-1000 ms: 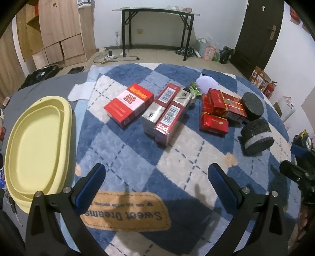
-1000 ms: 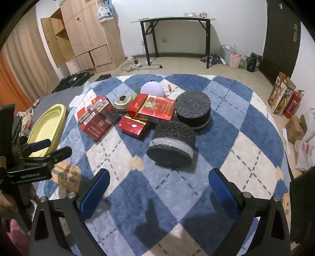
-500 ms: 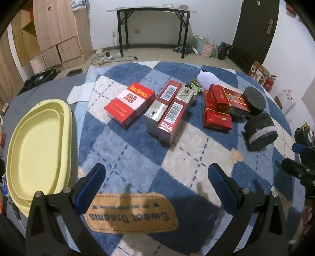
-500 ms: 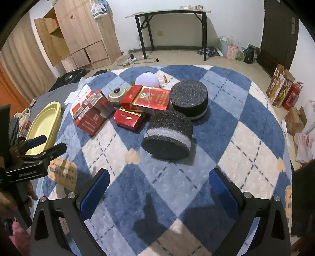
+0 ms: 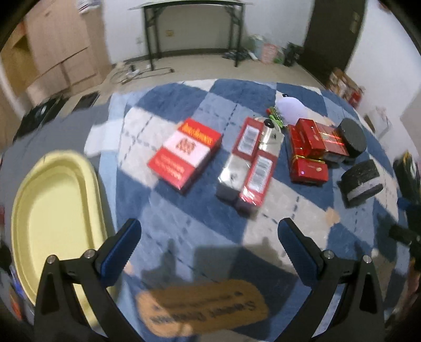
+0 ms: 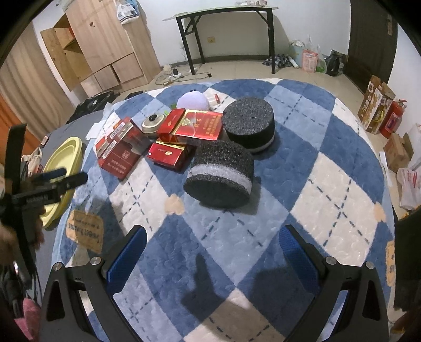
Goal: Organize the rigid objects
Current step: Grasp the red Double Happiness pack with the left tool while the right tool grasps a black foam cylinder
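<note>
Hovering both your grippers, left (image 5: 208, 238) and right (image 6: 213, 243), jaws spread and empty, over the blue-and-white checked quilted mat (image 6: 302, 168); red rectangular cartons (image 5: 184, 155) untouched.

You are working in a room of a home. A quilted blue-and-white diamond blanket (image 6: 302, 163) with a "Sweet Dreams" patch (image 6: 84, 231) covers the surface. A wooden wardrobe (image 6: 105, 44) stands open by the wall, near a black folding table (image 6: 226, 13). Bags (image 6: 310, 59), cardboard boxes (image 6: 379, 107) and a fire extinguisher (image 6: 393, 118) sit on the floor beside a dark door (image 6: 373, 36).
</note>
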`<move>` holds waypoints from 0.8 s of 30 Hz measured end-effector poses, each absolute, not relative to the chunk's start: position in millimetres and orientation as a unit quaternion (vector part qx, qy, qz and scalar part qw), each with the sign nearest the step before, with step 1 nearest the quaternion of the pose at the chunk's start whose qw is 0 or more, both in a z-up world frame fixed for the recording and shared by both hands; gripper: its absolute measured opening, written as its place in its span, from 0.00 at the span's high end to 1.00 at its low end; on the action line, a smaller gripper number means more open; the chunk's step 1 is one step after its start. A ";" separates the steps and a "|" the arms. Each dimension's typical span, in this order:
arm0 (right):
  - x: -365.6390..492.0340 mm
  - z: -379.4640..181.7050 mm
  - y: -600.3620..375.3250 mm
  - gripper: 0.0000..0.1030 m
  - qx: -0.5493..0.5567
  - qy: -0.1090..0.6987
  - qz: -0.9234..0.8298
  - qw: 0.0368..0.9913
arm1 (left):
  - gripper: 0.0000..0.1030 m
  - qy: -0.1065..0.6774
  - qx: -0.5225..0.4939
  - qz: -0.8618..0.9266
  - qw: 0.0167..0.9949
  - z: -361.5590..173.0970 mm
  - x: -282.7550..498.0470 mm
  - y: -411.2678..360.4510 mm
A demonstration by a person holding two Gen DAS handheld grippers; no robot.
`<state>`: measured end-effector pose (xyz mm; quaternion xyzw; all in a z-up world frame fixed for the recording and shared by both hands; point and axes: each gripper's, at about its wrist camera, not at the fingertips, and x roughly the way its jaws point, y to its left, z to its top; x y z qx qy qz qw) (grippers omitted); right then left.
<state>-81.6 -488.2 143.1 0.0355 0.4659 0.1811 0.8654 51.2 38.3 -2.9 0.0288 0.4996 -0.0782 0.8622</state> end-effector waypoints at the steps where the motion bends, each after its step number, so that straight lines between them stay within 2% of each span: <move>1: -80.6 143.1 -488.3 0.01 0.036 0.467 0.179 0.865 | 0.00 0.502 0.043 -0.092 0.859 -2.2 56.0 39.3; 10: -50.6 146.8 -488.0 0.00 0.057 0.476 0.166 0.862 | 0.00 0.512 0.211 -0.165 0.816 -4.2 100.7 57.6; 19: -13.0 140.2 -476.9 0.00 0.090 0.510 0.154 0.841 | 0.00 0.534 0.248 -0.172 0.789 -40.6 150.1 57.8; 24: 1.9 129.2 -468.8 0.00 0.083 0.525 0.161 0.832 | 0.00 0.547 0.222 -0.162 0.791 -62.6 171.3 58.6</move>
